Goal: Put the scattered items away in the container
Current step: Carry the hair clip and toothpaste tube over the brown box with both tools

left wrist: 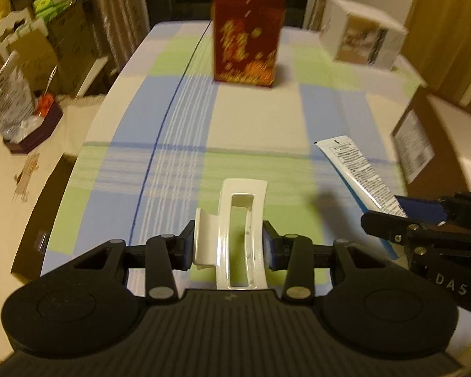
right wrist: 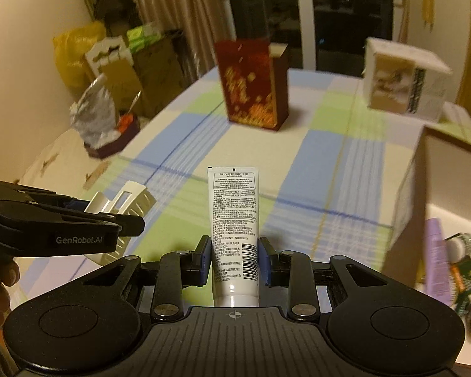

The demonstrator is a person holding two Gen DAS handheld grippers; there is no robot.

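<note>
Container first: the big brown cardboard box with a white inside [right wrist: 424,188] sits at the right edge of the checked blue, green and cream tablecloth [left wrist: 251,125], with a purple tube [right wrist: 435,257] and a few small things I cannot count already in it. To do this step well, each held thing should be carried over the box wall and let go low inside, one at a time so the two grippers do not bump. I count one white plastic hair claw [left wrist: 235,235] pinched tight in the left gripper [left wrist: 229,245] and one white squeeze tube with black print [right wrist: 234,229] pinched tight in the right gripper [right wrist: 234,260], both lifted above the cloth near the box.
</note>
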